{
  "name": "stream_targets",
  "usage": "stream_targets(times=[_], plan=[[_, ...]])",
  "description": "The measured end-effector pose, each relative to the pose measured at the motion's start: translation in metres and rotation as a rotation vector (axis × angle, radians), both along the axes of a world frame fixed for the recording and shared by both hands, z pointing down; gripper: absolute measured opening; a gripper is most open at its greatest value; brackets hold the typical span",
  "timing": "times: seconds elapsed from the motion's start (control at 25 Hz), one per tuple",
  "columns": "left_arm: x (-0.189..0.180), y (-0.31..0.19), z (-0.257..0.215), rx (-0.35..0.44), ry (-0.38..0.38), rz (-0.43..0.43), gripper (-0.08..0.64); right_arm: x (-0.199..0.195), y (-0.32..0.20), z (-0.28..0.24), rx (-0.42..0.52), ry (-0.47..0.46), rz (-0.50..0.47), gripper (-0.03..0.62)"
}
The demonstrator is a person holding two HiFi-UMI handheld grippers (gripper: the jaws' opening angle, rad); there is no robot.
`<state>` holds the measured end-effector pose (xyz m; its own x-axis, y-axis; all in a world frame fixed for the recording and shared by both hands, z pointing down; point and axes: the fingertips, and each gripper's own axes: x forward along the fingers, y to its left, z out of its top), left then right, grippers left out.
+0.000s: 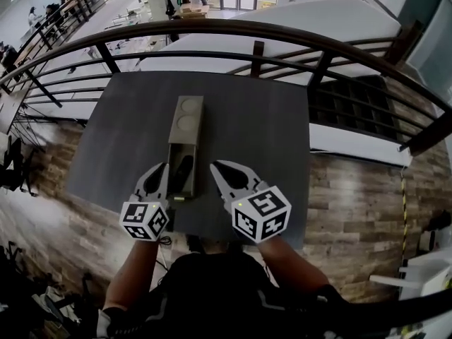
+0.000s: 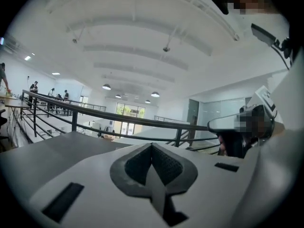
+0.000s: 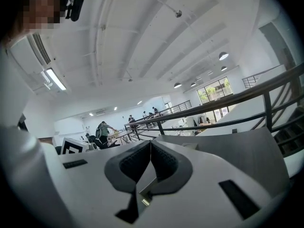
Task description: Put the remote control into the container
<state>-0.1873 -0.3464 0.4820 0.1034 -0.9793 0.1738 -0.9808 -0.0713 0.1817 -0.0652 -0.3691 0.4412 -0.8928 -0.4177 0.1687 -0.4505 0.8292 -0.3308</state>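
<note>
On the grey table (image 1: 261, 119) a long olive container (image 1: 189, 122) lies lengthwise, with two round hollows at its far end. A black remote control (image 1: 183, 174) lies in its near compartment. My left gripper (image 1: 163, 166) hovers just left of the container's near end, jaws together and empty. My right gripper (image 1: 215, 165) is held just right of it, also shut with nothing in it. In the left gripper view the pads (image 2: 152, 148) meet over the table (image 2: 57, 148). In the right gripper view the pads (image 3: 150, 146) also touch. Neither gripper view shows the remote.
A dark metal railing (image 1: 212, 28) curves round the far side of the table, with a drop to a lower floor beyond. Wooden flooring (image 1: 353, 196) runs to the right and left of the table. People stand in the distance (image 3: 102, 129).
</note>
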Motion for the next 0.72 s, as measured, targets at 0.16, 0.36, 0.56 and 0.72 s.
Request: stream_targets(times=[0.16,0.36,0.56,0.72], plan=[[0.015,0.012,-0.017,0.036,0.004,-0.008,0.008,0.005,0.003,-0.005,0.005,-0.018,-0.038,0.002],[0.030,0.017,-0.035,0.066,-0.015,-0.028,0.008,0.005,0.002,-0.007,0.002,-0.032,-0.080,0.002],[0.038,0.026,-0.045,0.074,-0.024,-0.010,0.008,0.003,0.007,-0.005,0.002,-0.024,-0.086,0.002],[0.033,0.039,-0.047,0.084,-0.006,0.010,0.008,-0.007,0.018,-0.010,0.020,-0.024,-0.079,0.002]])
